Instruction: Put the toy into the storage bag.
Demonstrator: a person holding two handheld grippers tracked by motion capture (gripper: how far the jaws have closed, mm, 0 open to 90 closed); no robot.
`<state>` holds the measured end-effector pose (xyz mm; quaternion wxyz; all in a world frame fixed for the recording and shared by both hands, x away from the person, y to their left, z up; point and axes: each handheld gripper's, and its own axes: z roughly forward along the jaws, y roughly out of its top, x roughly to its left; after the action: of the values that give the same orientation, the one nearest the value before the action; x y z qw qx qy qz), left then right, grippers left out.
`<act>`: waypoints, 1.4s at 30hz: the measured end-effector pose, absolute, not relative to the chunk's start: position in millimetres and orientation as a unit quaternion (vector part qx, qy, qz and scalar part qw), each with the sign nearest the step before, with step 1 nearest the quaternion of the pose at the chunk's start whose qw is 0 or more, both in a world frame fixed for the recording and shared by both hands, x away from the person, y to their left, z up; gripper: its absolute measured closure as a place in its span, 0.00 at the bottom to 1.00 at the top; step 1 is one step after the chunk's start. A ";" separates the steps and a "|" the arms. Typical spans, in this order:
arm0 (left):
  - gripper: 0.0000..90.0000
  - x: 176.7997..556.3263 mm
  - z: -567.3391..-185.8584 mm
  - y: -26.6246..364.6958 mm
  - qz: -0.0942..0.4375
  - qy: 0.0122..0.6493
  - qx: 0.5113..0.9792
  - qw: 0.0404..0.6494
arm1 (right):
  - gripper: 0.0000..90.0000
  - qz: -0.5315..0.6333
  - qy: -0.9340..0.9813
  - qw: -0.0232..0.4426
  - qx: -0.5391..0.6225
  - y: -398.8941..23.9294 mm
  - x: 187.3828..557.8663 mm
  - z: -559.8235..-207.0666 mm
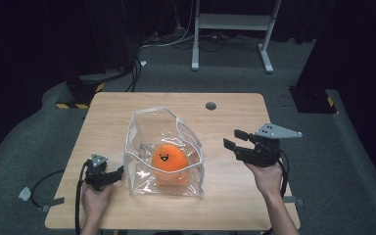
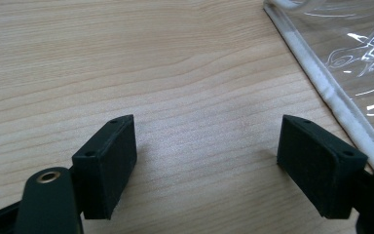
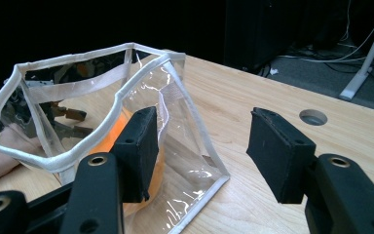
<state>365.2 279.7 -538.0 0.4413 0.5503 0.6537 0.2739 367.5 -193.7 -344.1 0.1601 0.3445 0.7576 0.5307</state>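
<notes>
A: Clear bag [image 1: 164,152] stands open mid-bench, orange plush [image 1: 169,160] inside; left gripper [image 1: 111,177] rests beside its near-left corner, right gripper [image 1: 232,139] hovers off its right side, fingers of both apart and empty. What could go wrong?

B: The soft walls may buckle or the bag slide if one side is nudged unbraced, tipping the plush out. Pale wood bench [image 1: 235,191], grommet hole [image 1: 210,105], grey carpet, cables and a white frame [image 1: 232,22] in a dark room
</notes>
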 end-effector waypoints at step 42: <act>0.25 365.1 -537.9 279.6 0.274 0.654 0.550 0.441 | 0.49 0.534 0.742 0.154 0.375 -212.4 356.1 -373.0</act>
<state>365.1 279.6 -537.9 0.4413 0.5503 0.6537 0.2741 356.1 -212.4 -373.0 0.1543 0.3748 0.7420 0.5340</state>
